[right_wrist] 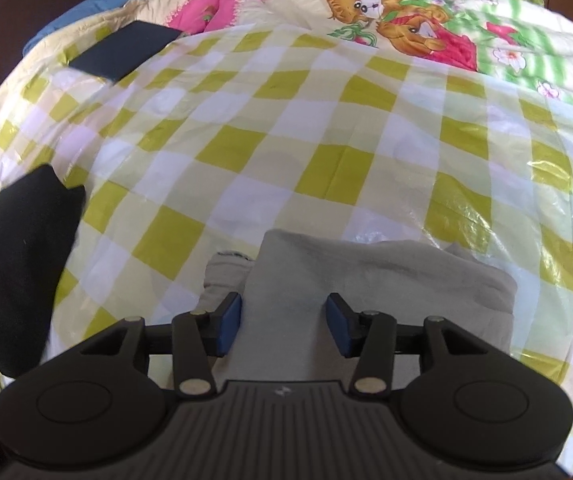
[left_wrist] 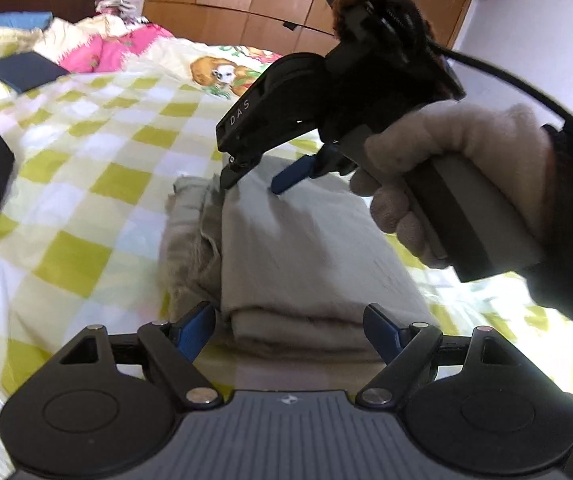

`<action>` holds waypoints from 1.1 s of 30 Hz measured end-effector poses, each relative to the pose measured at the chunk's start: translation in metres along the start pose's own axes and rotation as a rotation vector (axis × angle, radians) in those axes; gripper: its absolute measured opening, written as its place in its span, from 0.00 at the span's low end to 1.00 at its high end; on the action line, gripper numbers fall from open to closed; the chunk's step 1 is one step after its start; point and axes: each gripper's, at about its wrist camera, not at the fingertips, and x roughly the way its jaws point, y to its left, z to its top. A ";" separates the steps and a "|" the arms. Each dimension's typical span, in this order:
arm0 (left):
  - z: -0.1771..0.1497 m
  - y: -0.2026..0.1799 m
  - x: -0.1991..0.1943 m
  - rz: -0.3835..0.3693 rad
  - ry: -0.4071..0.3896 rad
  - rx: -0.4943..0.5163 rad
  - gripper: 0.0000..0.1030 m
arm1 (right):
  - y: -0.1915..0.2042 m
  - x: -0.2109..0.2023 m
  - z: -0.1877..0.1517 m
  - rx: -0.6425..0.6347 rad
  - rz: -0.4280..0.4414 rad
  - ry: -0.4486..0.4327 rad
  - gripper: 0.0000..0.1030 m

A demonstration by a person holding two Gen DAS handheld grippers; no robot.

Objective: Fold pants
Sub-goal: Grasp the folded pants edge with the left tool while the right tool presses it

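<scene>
The beige pants (left_wrist: 294,248) lie folded into a thick stack on the green-and-white checked sheet (left_wrist: 98,152). My left gripper (left_wrist: 290,336) is open at the stack's near edge, its fingers astride the fold. My right gripper (left_wrist: 254,182), held by a gloved hand, is open and its fingertips rest on the stack's far top edge. In the right wrist view the pants (right_wrist: 366,284) lie just under and ahead of the open right gripper (right_wrist: 284,328). I cannot tell if cloth is pinched.
A black garment (right_wrist: 22,264) lies on the bed's left. A dark folded item (right_wrist: 122,52) sits farther back. A pink and cartoon-print quilt (right_wrist: 406,12) is bunched at the head of the bed. Wooden wardrobes (left_wrist: 246,0) stand behind.
</scene>
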 end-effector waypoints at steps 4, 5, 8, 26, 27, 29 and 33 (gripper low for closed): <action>0.003 -0.004 0.012 0.039 0.037 0.014 0.69 | -0.001 0.013 0.009 0.010 -0.009 0.032 0.49; 0.003 -0.006 0.014 0.049 0.043 0.020 0.64 | 0.000 0.015 0.009 0.002 -0.018 0.039 0.49; 0.001 -0.009 0.015 0.068 0.040 0.045 0.47 | 0.001 0.019 0.006 -0.029 -0.031 0.064 0.49; 0.018 0.008 -0.037 -0.009 -0.163 -0.004 0.25 | -0.003 -0.048 0.026 0.041 0.162 -0.043 0.06; 0.019 0.015 -0.039 -0.003 -0.171 -0.021 0.25 | 0.003 -0.048 0.029 0.031 0.169 -0.047 0.06; 0.019 0.030 -0.039 0.019 -0.174 -0.058 0.25 | 0.015 -0.040 0.032 0.025 0.177 -0.047 0.06; 0.010 0.067 -0.025 0.055 -0.118 -0.167 0.25 | 0.033 -0.005 0.029 0.040 0.197 0.001 0.07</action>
